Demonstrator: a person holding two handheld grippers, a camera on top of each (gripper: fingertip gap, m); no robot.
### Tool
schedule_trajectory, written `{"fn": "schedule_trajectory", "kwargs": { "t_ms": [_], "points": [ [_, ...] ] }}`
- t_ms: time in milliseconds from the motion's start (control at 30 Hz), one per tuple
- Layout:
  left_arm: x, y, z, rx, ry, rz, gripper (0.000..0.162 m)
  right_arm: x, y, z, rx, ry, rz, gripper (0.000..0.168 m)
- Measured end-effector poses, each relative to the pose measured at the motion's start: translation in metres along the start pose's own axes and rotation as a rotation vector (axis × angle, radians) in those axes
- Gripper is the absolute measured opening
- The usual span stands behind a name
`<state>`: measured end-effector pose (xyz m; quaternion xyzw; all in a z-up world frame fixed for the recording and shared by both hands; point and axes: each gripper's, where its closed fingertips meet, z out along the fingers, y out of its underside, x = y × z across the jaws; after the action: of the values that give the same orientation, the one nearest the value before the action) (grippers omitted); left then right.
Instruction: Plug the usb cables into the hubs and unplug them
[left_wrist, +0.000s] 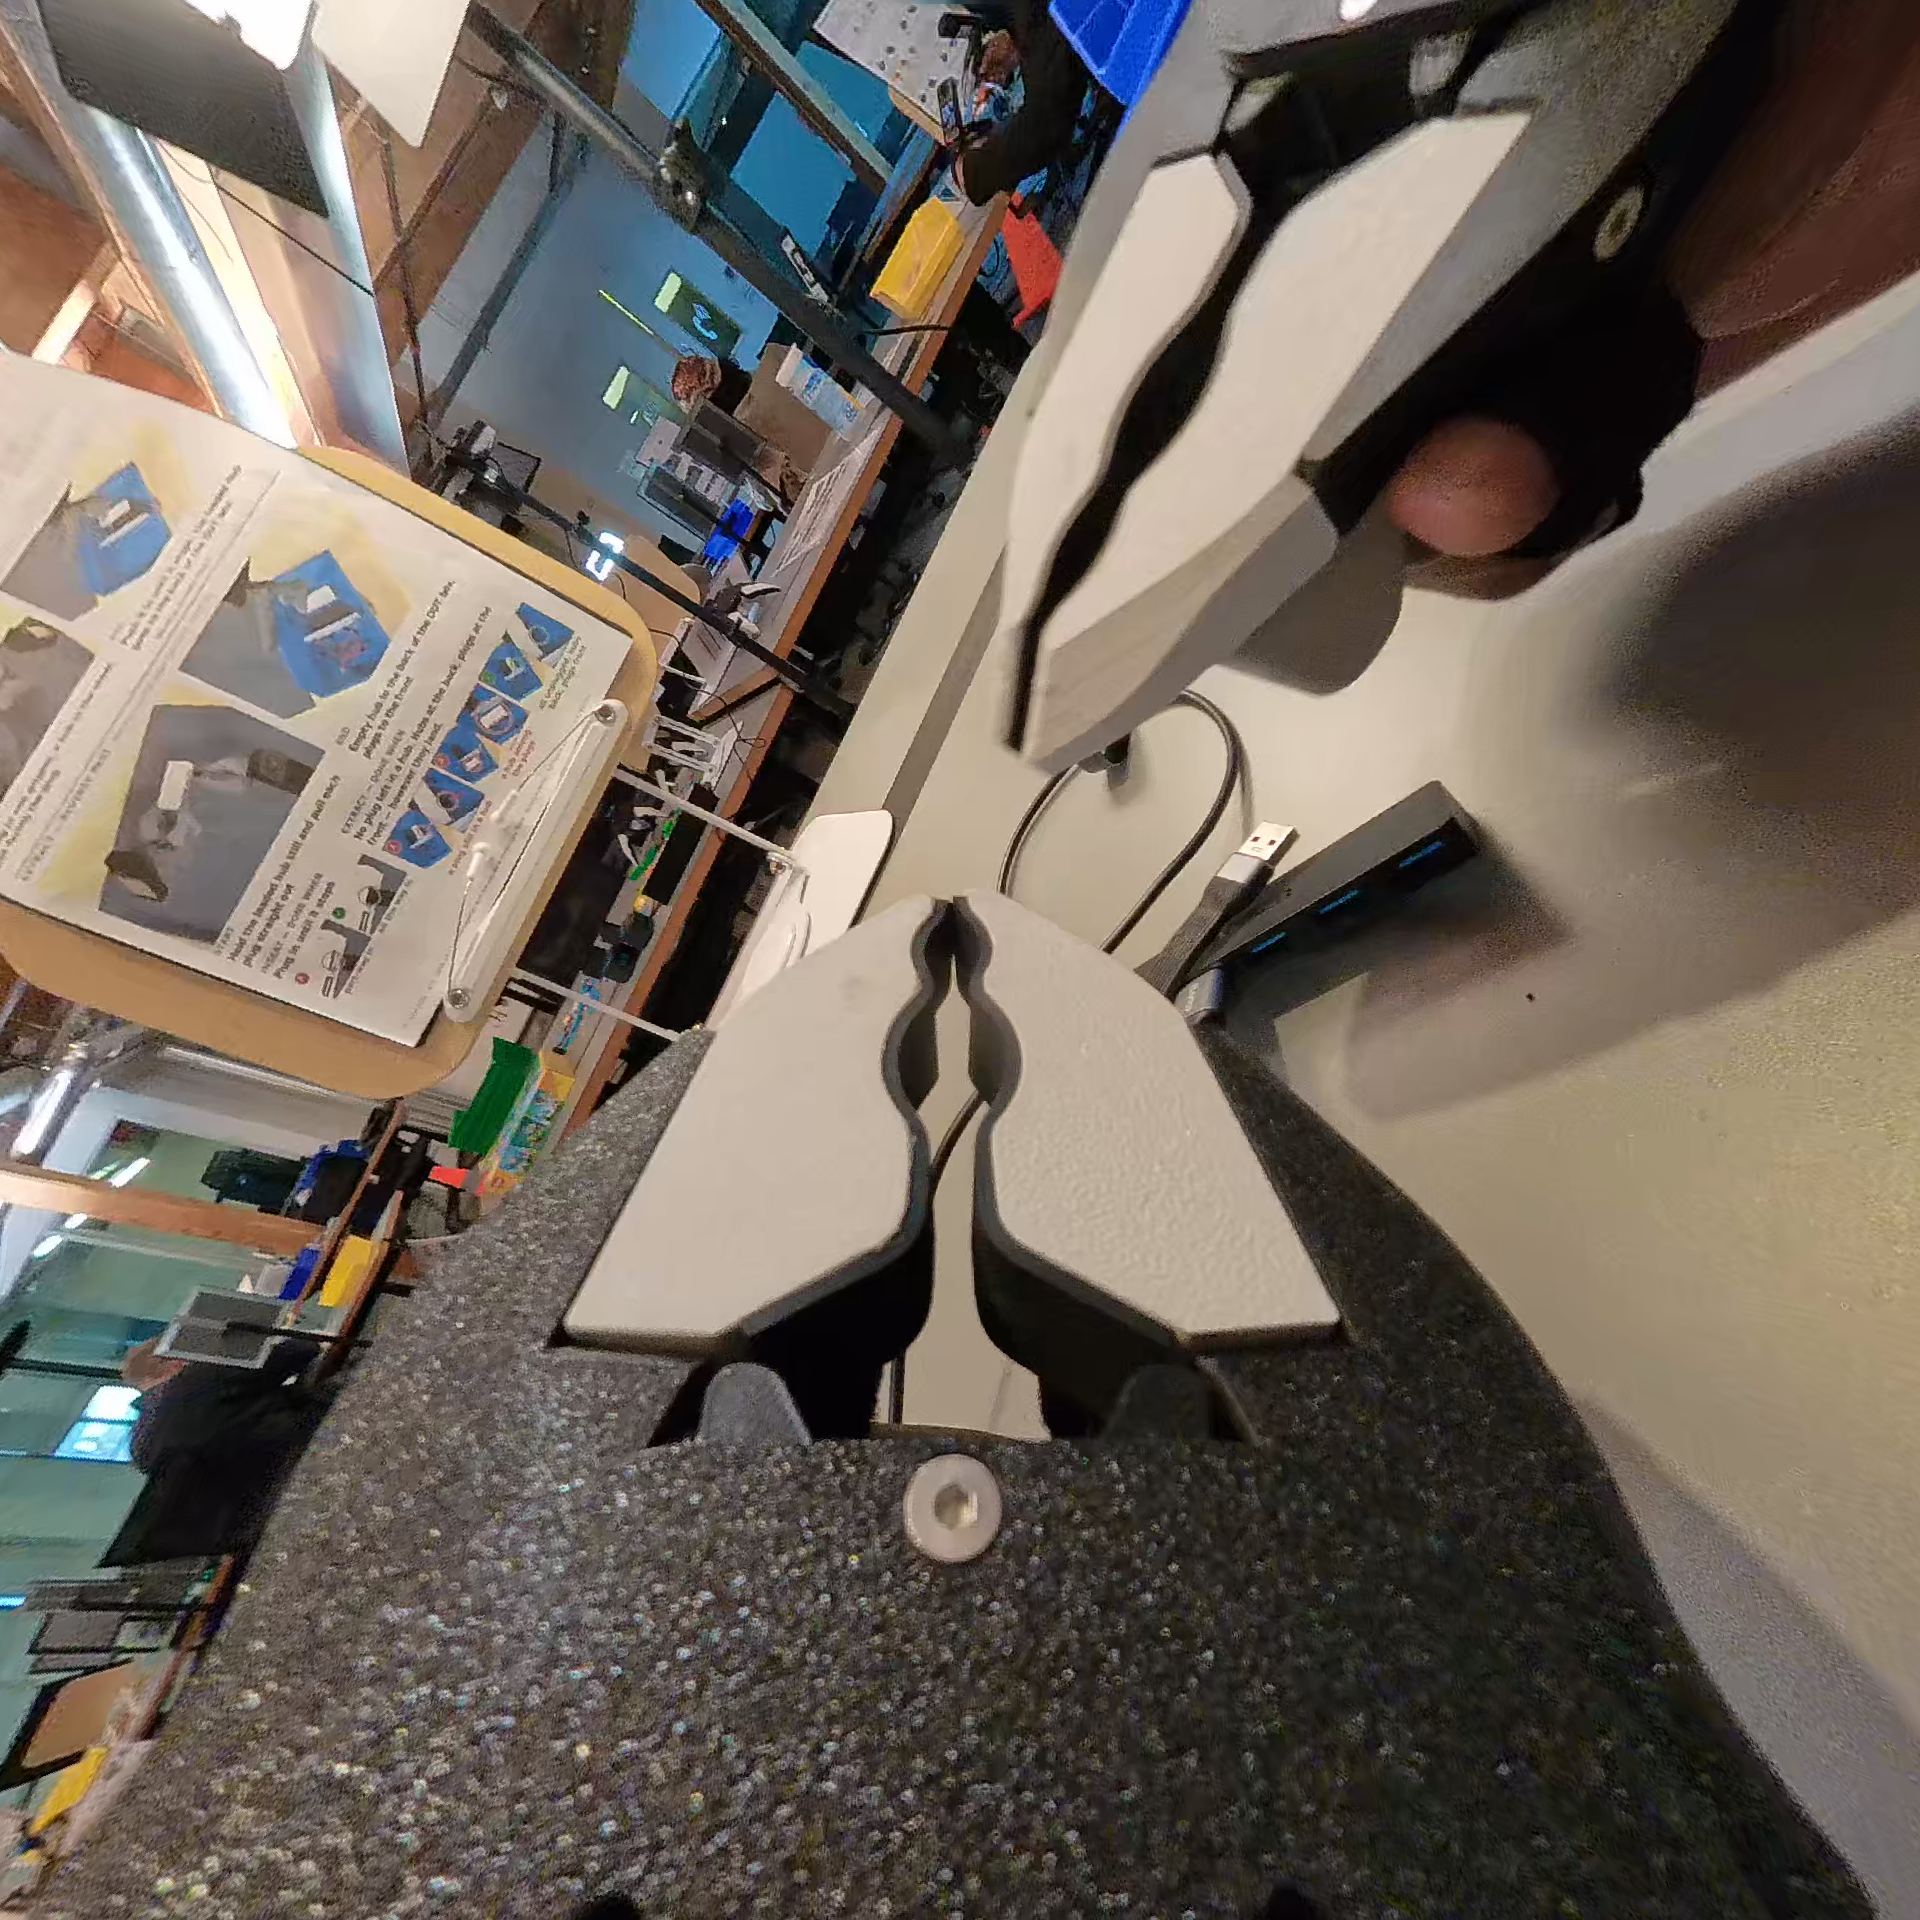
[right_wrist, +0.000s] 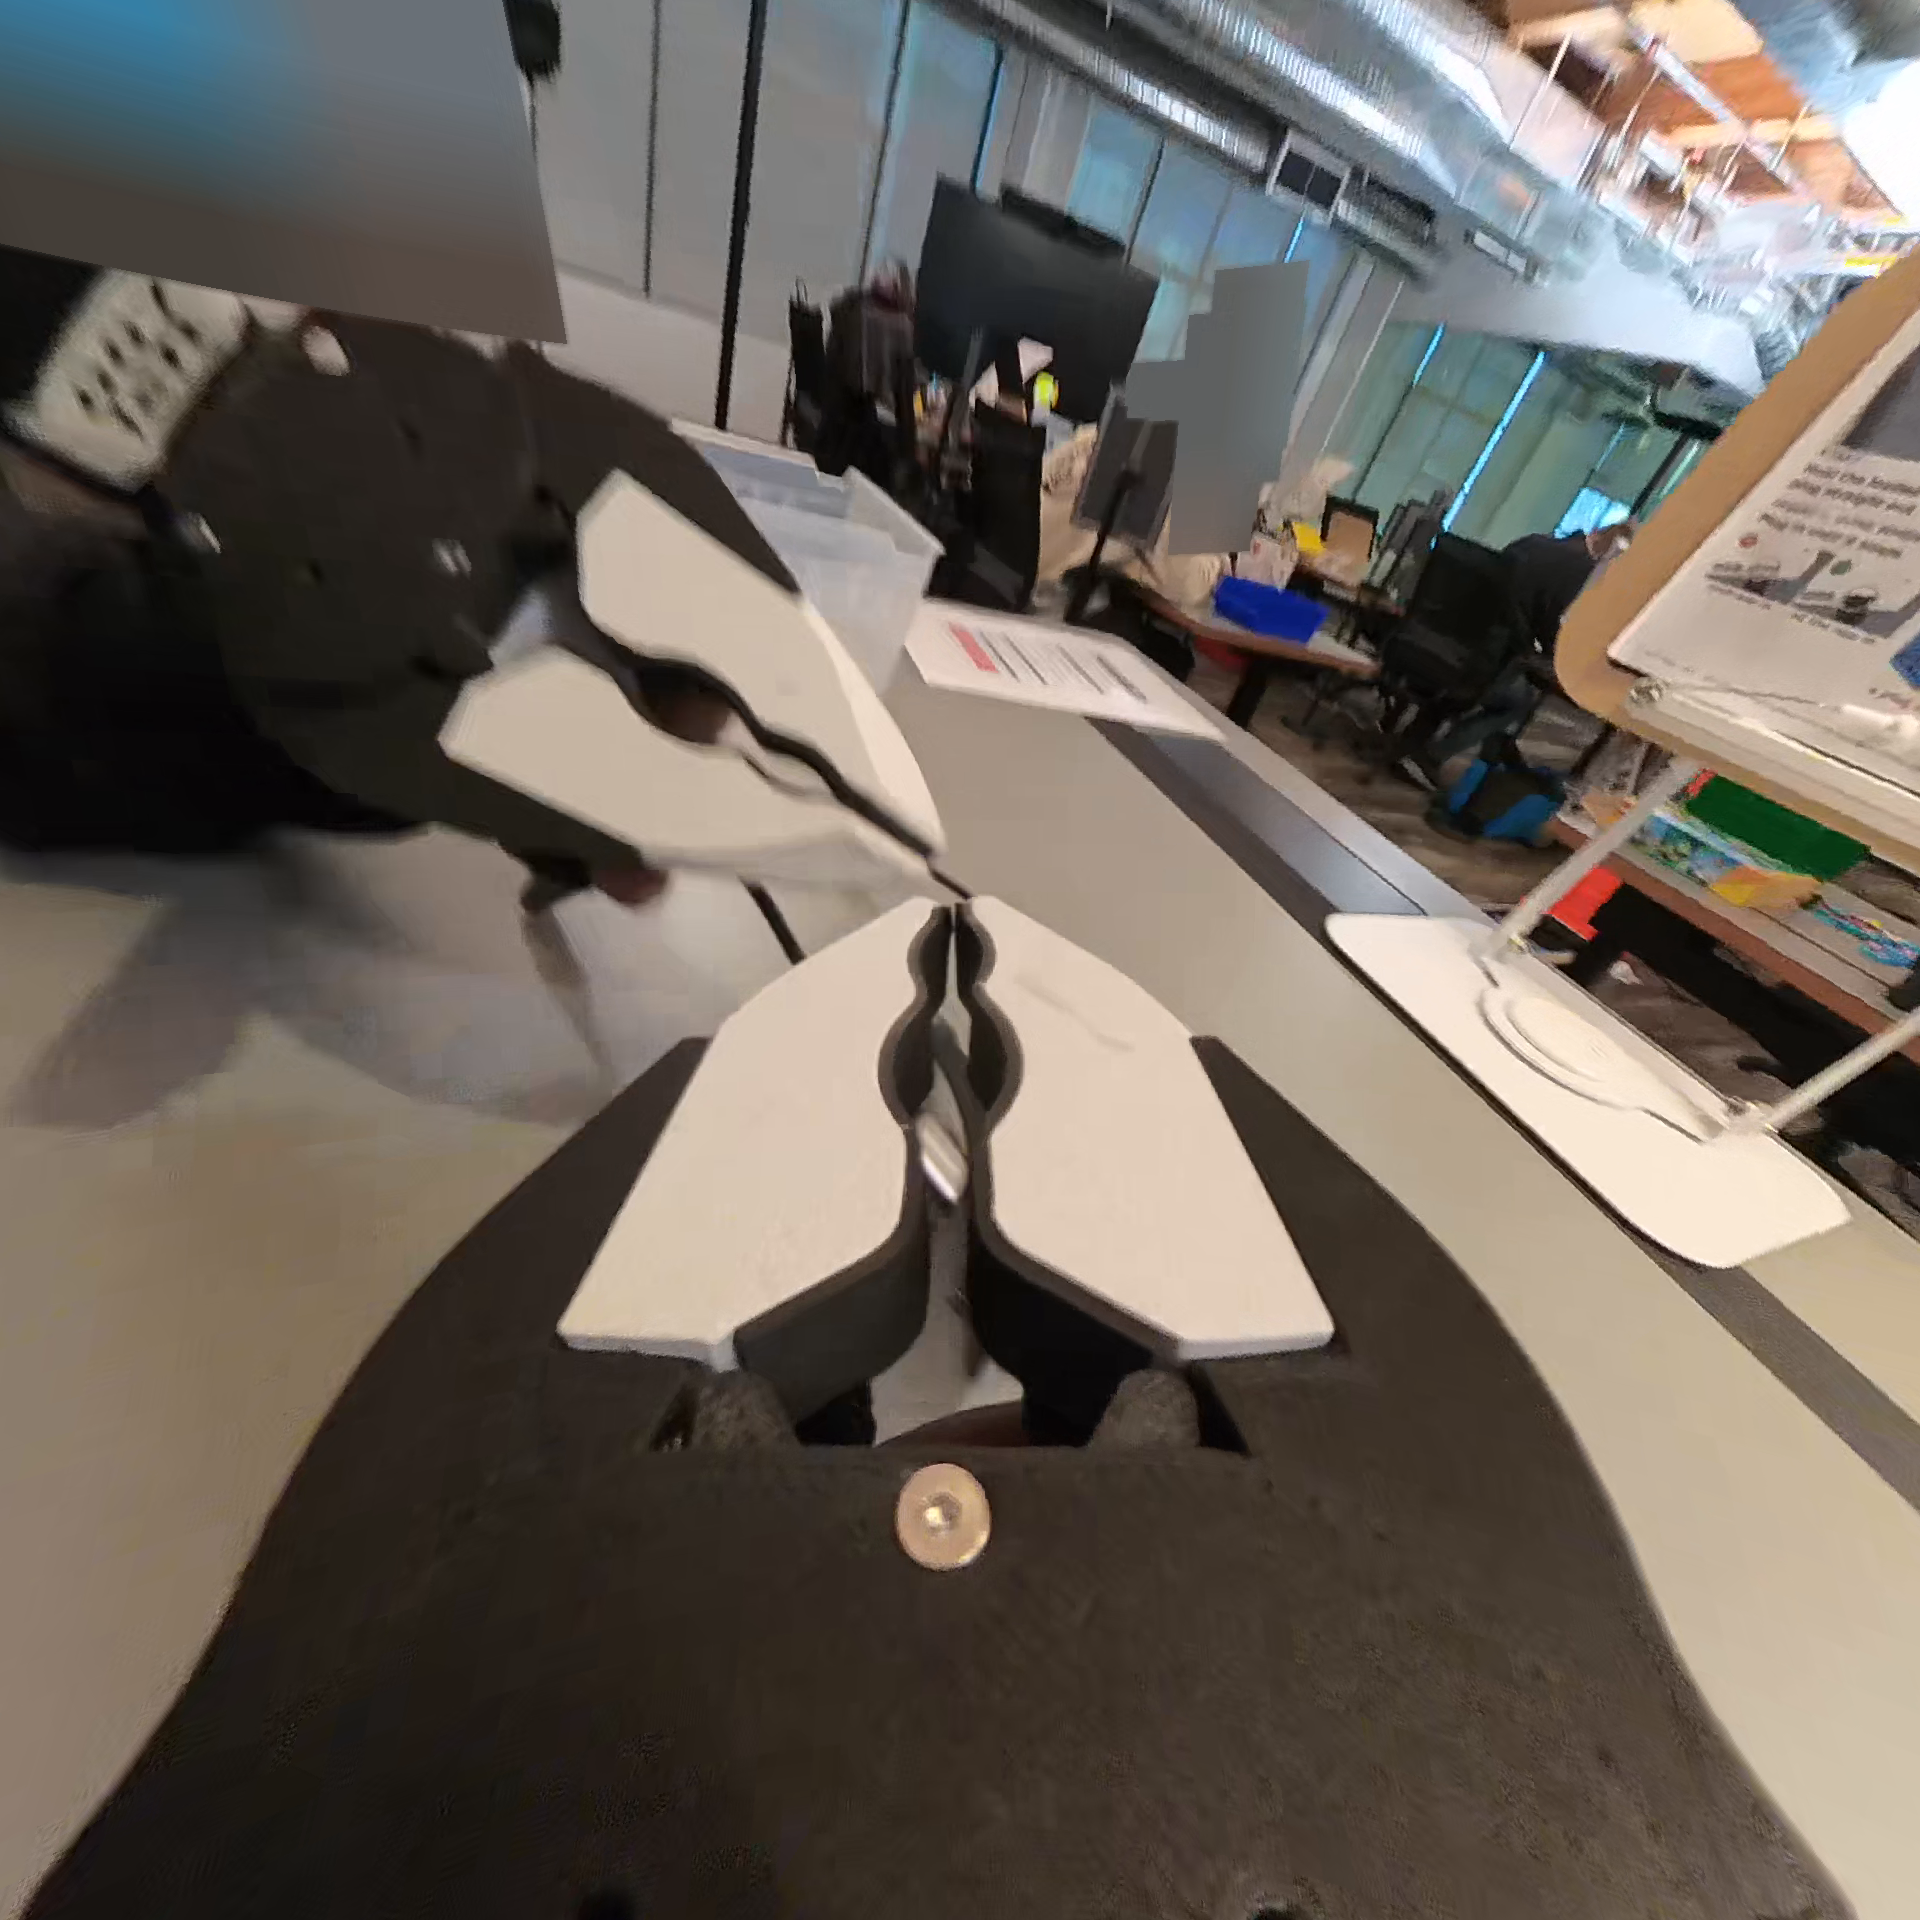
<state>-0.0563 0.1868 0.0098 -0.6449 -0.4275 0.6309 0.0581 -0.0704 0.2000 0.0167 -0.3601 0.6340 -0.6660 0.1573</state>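
A black usb hub (left_wrist: 1351, 883) with blue ports lies on the grey table (left_wrist: 1558, 1247), its short grey lead ending in a loose silver plug (left_wrist: 1265, 844). My right gripper (right_wrist: 951, 914) is shut on a silver usb plug (right_wrist: 940, 1132). In the left wrist view it (left_wrist: 1029, 717) hovers above and left of the hub, and a thin black cable (left_wrist: 1231, 769) loops down from its tip. My left gripper (left_wrist: 951, 909) is shut. The cable shows through the gap between its fingers; I cannot tell if it is pinched. Its tip (right_wrist: 930, 862) almost touches the right gripper's. The hub is hidden in the right wrist view.
A clipboard stand with an instruction sheet (left_wrist: 312, 727) stands on a white base (right_wrist: 1558, 1091) at the table's far edge. A clear plastic bin (right_wrist: 852, 540) and a paper sheet (right_wrist: 1049, 665) lie farther back. Desks, chairs and a seated person fill the room beyond. The tips of both grippers are at nearly the same place.
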Motion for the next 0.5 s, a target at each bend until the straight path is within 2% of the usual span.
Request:
{"fn": "schedule_trajectory", "kwargs": {
  "t_ms": [100, 267, 433, 500],
  "points": [
    [-0.006, 0.006, -0.002, -0.01, 0.041, -0.055, 0.001, 0.013, 0.026, -0.007, -0.125, -0.043, 0.027, 0.009],
    [-0.002, 0.034, 0.0, -0.11, 0.159, -0.129, 0.014, 0.023, 0.064, -0.011, -0.285, -0.084, 0.131, 0.025],
    [-0.001, 0.038, 0.0, -0.112, 0.192, -0.19, 0.014, 0.024, 0.097, -0.022, -0.486, -0.143, 0.133, 0.026],
    [0.002, 0.036, 0.001, -0.11, 0.207, -0.197, 0.014, 0.026, 0.101, -0.023, -0.514, -0.158, 0.169, 0.026]
  ]
}}
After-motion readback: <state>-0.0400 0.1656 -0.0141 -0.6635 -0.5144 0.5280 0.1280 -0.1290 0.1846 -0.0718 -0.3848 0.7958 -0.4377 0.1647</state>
